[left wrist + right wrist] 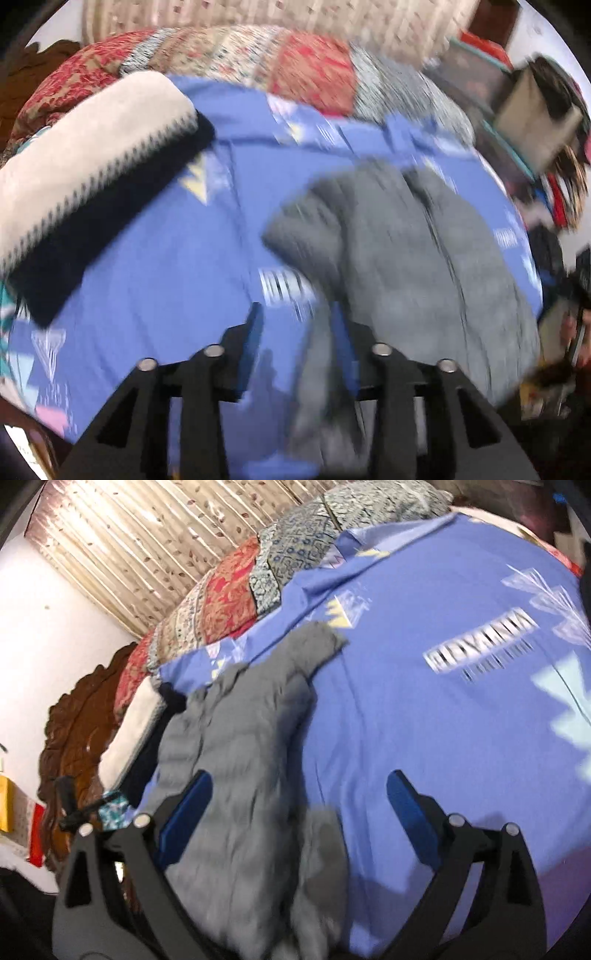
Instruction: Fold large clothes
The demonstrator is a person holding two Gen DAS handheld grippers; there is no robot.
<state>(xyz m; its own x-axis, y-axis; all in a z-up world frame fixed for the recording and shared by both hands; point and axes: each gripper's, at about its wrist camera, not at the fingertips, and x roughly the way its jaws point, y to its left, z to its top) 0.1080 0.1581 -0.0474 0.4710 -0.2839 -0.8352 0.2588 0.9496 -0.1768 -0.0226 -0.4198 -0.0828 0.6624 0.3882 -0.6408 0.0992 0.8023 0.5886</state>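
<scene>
Fleece, soft and floppy: the grey garment [236, 775] lay rumpled on the bed's blue sheet [424, 738]. Your right hand-held gripper [299, 794] gaped wide over it; your left hand-held gripper [295, 321] was half-closed, grip unclear. You'd have pinched a hem or shoulder seam.

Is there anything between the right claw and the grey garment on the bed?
Nothing visible. The right claw is open right over the grey garment on the blue sheet, with no object between them.
</scene>
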